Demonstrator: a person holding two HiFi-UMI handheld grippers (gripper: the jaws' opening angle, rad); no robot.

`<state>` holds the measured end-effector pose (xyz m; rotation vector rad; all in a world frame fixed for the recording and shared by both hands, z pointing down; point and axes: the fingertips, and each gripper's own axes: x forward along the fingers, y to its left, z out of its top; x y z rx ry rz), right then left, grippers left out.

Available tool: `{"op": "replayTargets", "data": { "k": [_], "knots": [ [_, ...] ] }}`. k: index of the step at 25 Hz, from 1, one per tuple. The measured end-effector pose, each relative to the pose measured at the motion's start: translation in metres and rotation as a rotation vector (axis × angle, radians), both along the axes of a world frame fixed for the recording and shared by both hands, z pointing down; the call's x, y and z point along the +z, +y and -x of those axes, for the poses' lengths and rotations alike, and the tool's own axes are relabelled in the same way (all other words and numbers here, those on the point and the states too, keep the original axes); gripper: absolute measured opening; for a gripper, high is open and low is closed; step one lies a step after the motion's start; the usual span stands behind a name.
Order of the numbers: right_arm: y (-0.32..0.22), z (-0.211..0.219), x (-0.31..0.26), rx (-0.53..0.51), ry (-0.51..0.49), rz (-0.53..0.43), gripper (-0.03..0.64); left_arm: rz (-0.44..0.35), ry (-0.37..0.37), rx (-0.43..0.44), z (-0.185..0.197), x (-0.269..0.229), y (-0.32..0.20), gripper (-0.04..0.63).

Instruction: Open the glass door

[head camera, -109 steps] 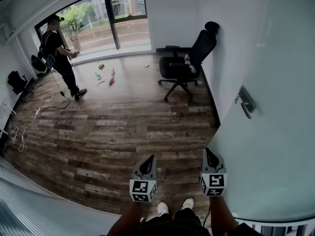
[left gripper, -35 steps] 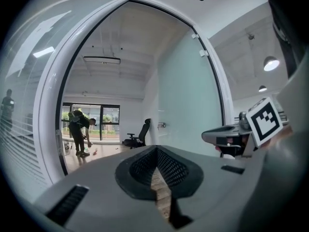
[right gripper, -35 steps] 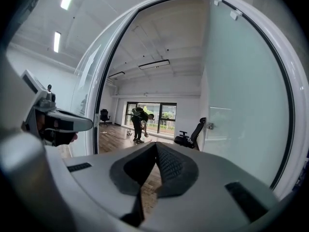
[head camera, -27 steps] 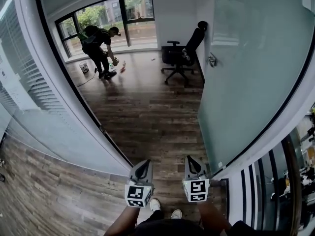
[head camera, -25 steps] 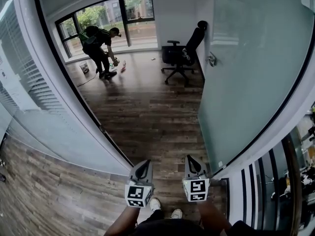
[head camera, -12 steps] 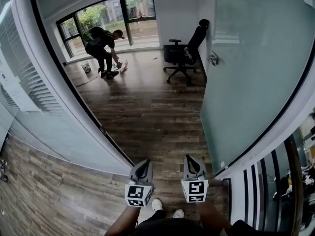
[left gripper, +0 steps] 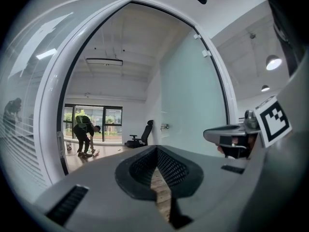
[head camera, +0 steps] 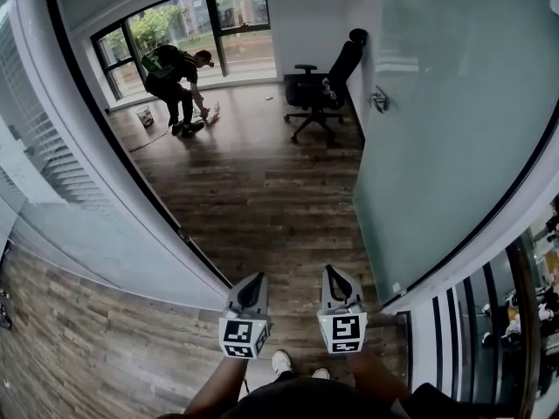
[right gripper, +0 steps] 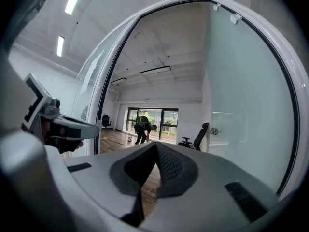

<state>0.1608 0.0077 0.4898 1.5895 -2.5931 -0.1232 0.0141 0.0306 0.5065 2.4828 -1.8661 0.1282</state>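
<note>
Jaws of the left gripper (head camera: 252, 279) are pressed together with nothing between them; those of the right gripper (head camera: 332, 274) are likewise closed and empty. The glass door (head camera: 445, 138) stands open ahead and right of both, untouched, its handle (head camera: 379, 101) well beyond.

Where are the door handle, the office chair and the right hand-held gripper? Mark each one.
door handle (head camera: 379, 100), head view, on the metal lever.
office chair (head camera: 310, 90), head view, on the seat.
right hand-held gripper (head camera: 334, 282), head view, midway between its fingertips.

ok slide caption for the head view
Left gripper and right gripper, shut and empty, at the threshold; glass door open.
</note>
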Motion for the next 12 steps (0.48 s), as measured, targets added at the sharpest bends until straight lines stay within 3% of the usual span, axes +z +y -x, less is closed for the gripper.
{"op": "replayTargets", "data": {
  "k": [12],
  "knots": [
    [0.008, 0.037, -0.005, -0.045, -0.005, -0.014, 0.015, 0.001, 0.03, 0.033, 0.005, -0.012, -0.013, 0.002]
  ]
}}
